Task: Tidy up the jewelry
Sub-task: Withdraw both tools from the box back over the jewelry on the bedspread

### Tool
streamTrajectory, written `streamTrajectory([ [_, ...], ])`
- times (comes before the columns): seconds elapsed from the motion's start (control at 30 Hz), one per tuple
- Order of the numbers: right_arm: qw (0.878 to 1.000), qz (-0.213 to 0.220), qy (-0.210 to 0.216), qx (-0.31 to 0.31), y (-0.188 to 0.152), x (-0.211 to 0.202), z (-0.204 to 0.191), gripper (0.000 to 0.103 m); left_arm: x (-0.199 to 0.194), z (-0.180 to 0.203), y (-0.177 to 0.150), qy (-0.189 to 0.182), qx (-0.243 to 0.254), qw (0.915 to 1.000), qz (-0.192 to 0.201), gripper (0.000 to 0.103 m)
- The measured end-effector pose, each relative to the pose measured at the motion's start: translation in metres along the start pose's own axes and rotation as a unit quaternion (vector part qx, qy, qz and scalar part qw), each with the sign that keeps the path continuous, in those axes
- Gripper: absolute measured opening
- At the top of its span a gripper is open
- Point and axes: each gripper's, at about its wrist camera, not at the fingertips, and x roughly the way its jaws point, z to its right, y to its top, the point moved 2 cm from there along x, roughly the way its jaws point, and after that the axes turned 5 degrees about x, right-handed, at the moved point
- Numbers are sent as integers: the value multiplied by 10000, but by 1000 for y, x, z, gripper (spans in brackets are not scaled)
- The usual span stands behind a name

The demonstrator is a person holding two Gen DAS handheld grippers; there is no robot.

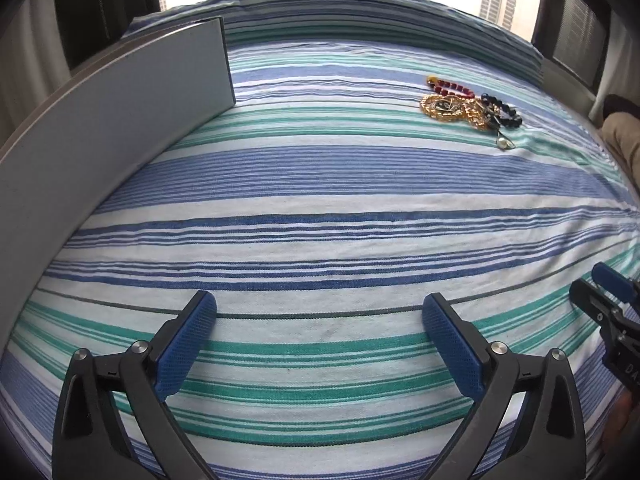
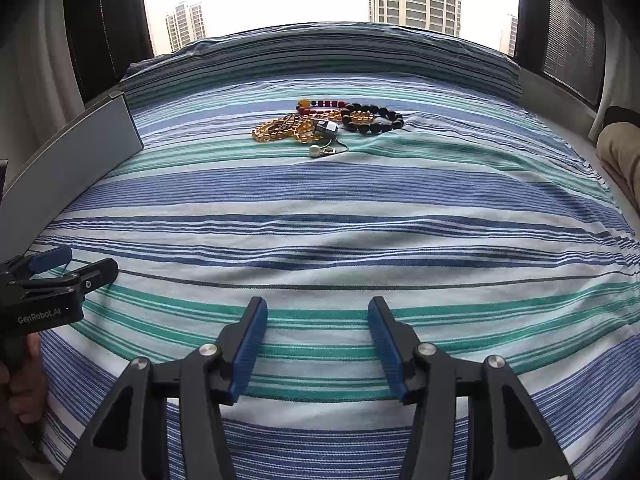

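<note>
Right wrist view puts the jewelry pile (image 2: 326, 124) straight ahead of your right fingers (image 2: 318, 344), half open and empty; the left fingers (image 1: 320, 344), wide open and empty, see it ahead, off to the right.

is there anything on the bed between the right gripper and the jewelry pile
Nothing visible: only bare striped blue, green and white bedsheet lies between the open right gripper and the tangled pile of gold, red and black bead jewelry.

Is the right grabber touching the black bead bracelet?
Apart. The right wrist view shows striped sheet between the right gripper and the black bead bracelet.
</note>
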Motion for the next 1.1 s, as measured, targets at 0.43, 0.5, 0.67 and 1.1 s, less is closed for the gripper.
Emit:
streamTrajectory([
  [0.43,9999,21,-20,-156,-6,0,-7,64,0,7,0,-125,128,9998,-86,103],
  [0.5,9999,22,-18,-156,-7,0,-6,64,1,9,3,-169,188,9996,-109,103],
  [0.67,9997,4,-86,-244,-7,1,-9,66,2,10,4,-165,173,9996,-131,103],
  [1.1,9997,19,-88,-224,-7,1,-8,66,0,10,2,-187,223,9995,-84,103],
])
